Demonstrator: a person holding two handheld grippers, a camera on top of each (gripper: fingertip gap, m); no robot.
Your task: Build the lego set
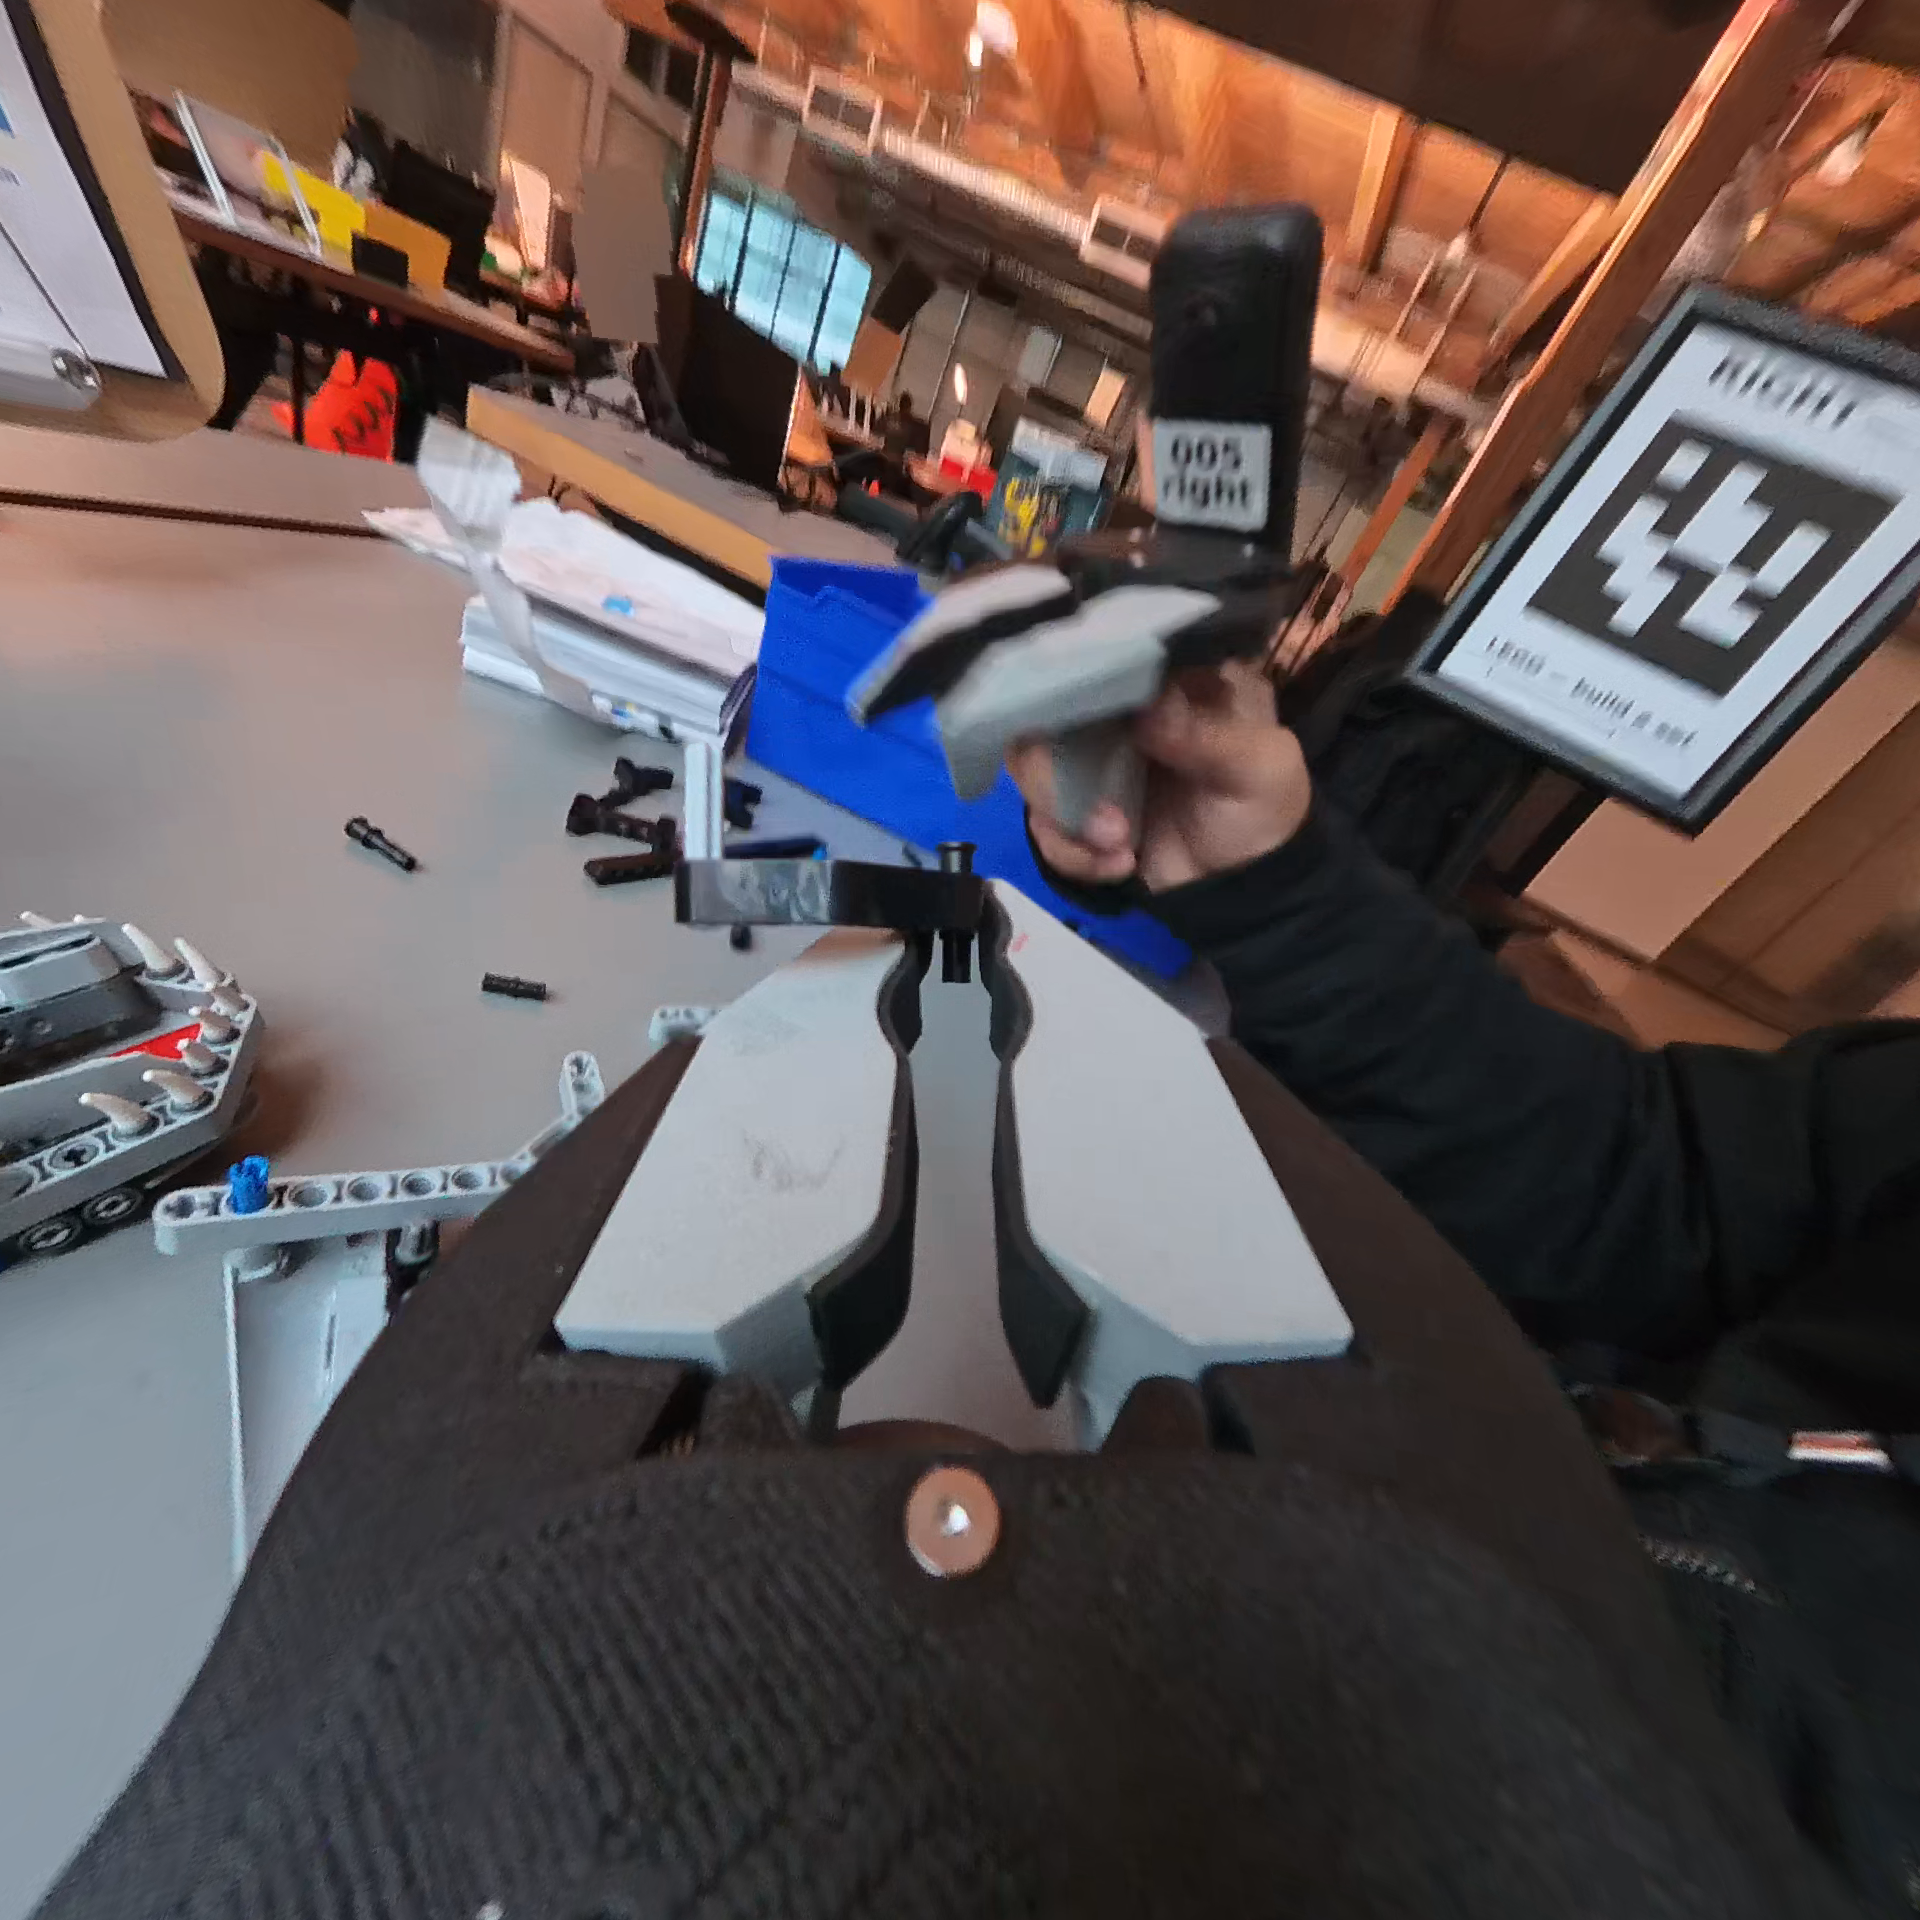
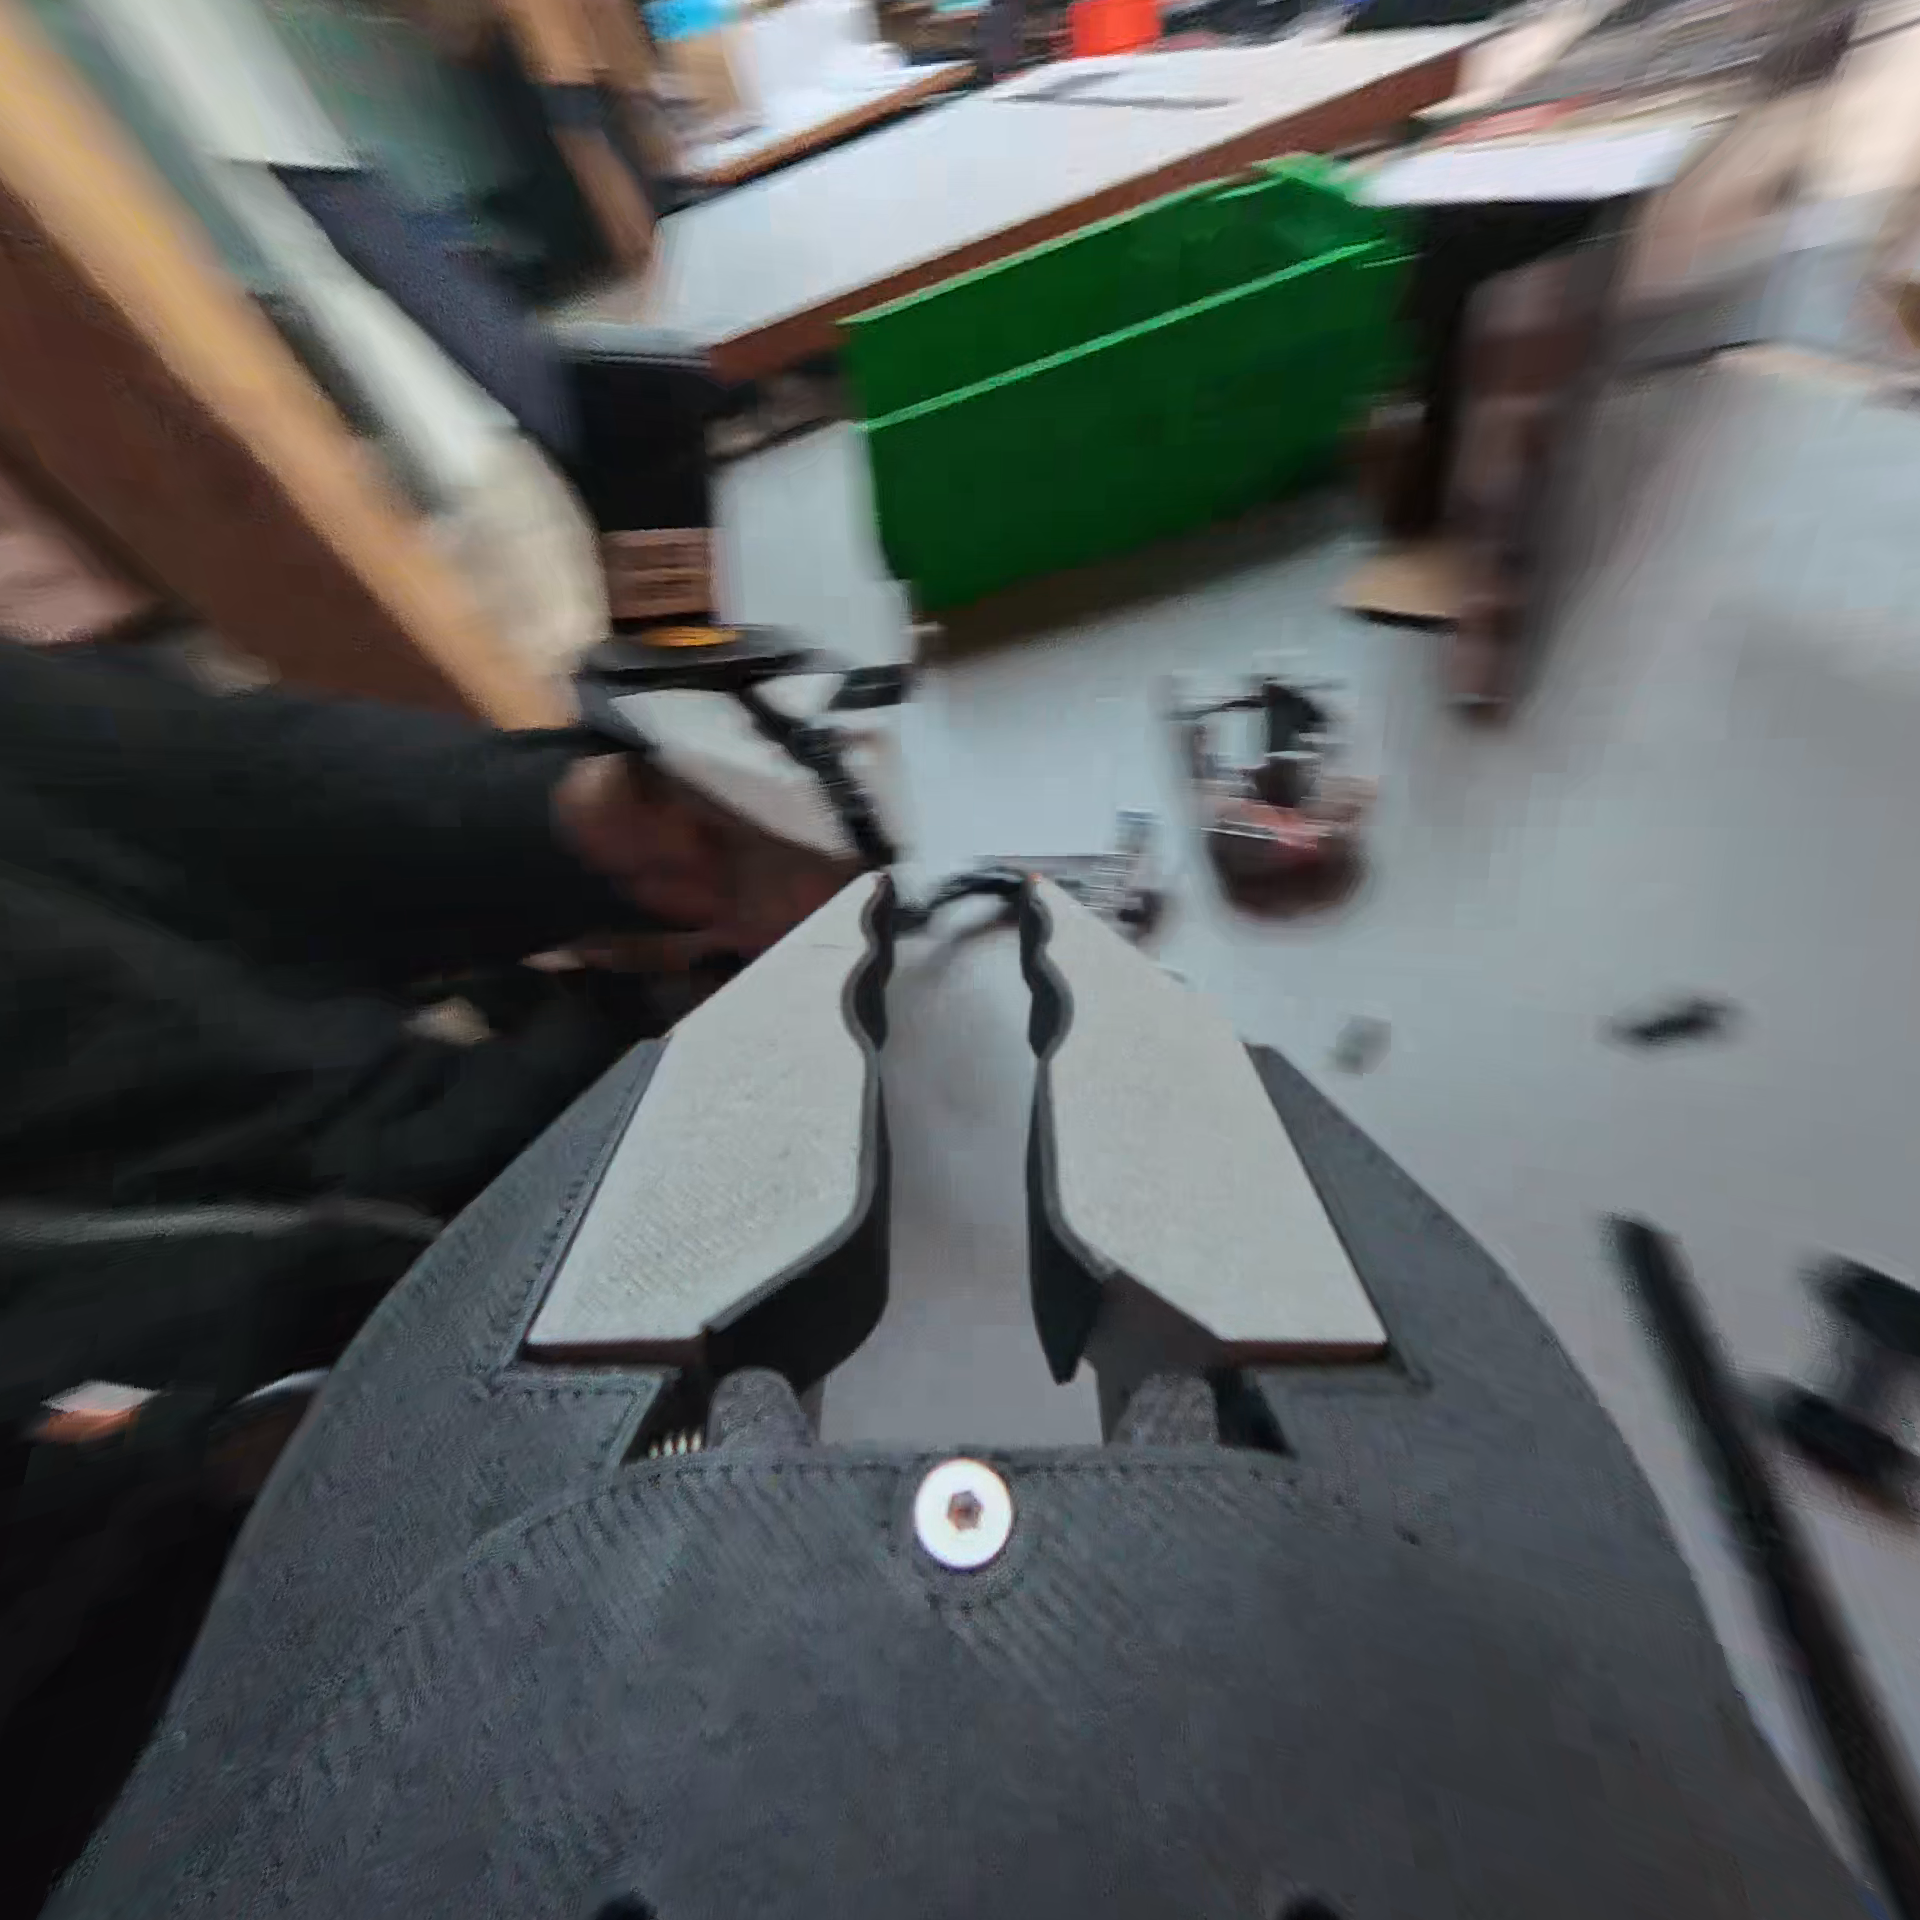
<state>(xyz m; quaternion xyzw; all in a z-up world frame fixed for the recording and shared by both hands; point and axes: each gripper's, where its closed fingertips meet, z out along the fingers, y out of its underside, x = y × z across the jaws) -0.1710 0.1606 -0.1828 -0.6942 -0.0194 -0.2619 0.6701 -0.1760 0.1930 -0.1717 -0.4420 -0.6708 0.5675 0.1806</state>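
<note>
Left wrist view, tongs: your left gripper (image 1: 954, 940) is pinching a black beam (image 1: 821, 891) by the black pin (image 1: 954, 914) through its end, lifted above the grey table (image 1: 312, 727).
Left wrist view, other hand: you are holding the right gripper (image 1: 935, 665) up near the blue bin (image 1: 862, 686); its fingers look close together, with nothing visible between them.
Left wrist view, progress: a toothed grey assembly (image 1: 104, 1070) and a grey beam frame (image 1: 343, 1195) with a blue pin (image 1: 247, 1184) are lying built at the left; loose black pins (image 1: 380, 844) are waiting, so I judge much is left.
Right wrist view, tongs: your right gripper (image 2: 956, 914) is standing slightly spread, apparently empty.
Right wrist view, hard to read: motion blur is smearing everything; the dark shape at the tips cannot be identified.
</note>
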